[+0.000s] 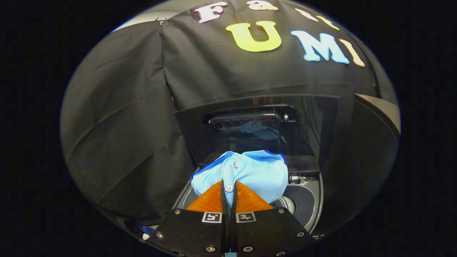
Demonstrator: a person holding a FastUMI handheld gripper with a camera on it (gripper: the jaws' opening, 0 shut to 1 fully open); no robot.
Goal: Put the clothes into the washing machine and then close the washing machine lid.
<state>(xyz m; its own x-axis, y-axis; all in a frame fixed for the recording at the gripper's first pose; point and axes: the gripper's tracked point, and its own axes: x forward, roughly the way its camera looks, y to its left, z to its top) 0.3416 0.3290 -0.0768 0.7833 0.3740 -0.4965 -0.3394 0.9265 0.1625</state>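
Note:
A light blue shirt (255, 175) with white buttons and a darker blue trim is bunched up between and just ahead of my fingers. My gripper (229, 188) is shut on the shirt, both fingers pinching its buttoned front. The shirt hangs over the open top of the washing machine (314, 210), whose round drum opening shows just right of the fingers. The dark glossy lid (257, 121) stands raised beyond the shirt, mirroring a blue patch of it.
Black cloth walls close in behind and to the left of the machine. A dark curved panel (375, 121) rises on the right of the lid. The machine's grey rim runs under the fingers on both sides.

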